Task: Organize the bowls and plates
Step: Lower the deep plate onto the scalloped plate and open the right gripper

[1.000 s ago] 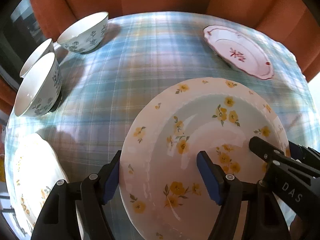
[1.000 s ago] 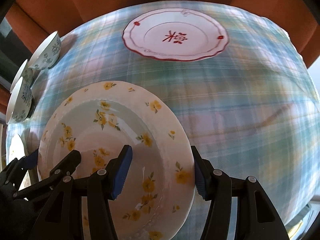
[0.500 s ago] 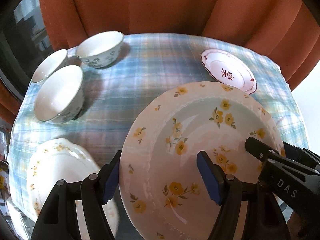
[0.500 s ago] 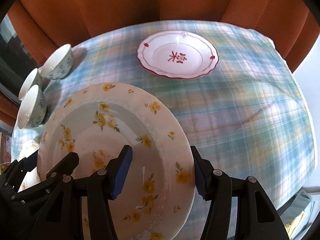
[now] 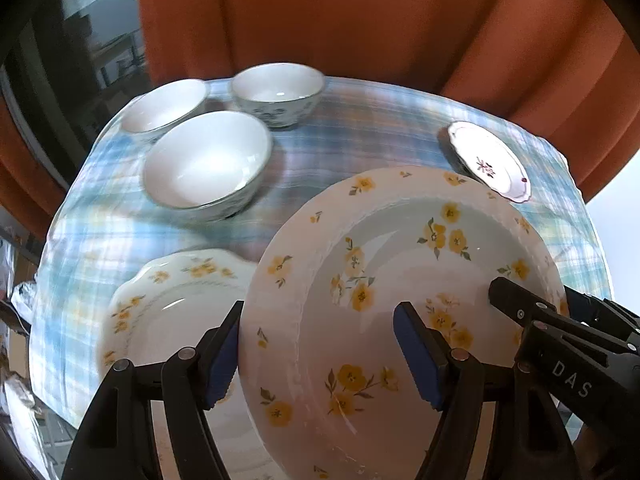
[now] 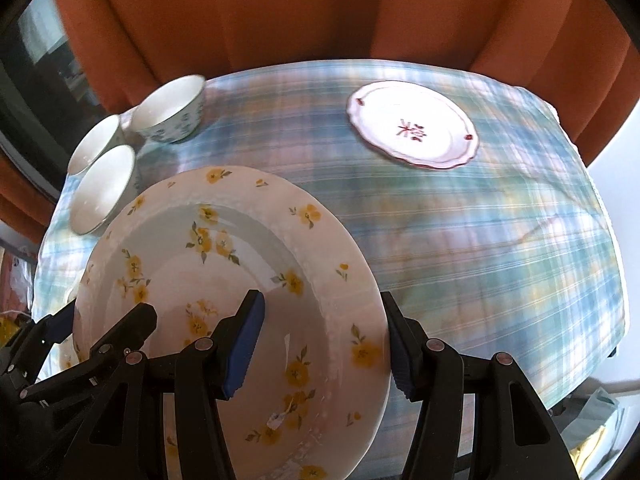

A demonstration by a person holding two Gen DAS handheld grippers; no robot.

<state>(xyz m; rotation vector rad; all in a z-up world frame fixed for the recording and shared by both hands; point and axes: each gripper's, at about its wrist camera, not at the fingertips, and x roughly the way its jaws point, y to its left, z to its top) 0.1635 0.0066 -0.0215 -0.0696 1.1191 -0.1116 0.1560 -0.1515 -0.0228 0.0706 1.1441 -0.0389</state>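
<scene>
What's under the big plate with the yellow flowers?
Under the big plate, held by the left gripper and right gripper, lies another flowered plate on the checked tablecloth. Only its left part shows; the rest is covered.

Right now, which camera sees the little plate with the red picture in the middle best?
The right wrist view. There the red-patterned plate lies whole and face-on on the checked tablecloth, with its wavy rim and red centre mark showing. In the left wrist view it is smaller, squeezed at the edge, just behind the yellow-flowered plate.
</scene>
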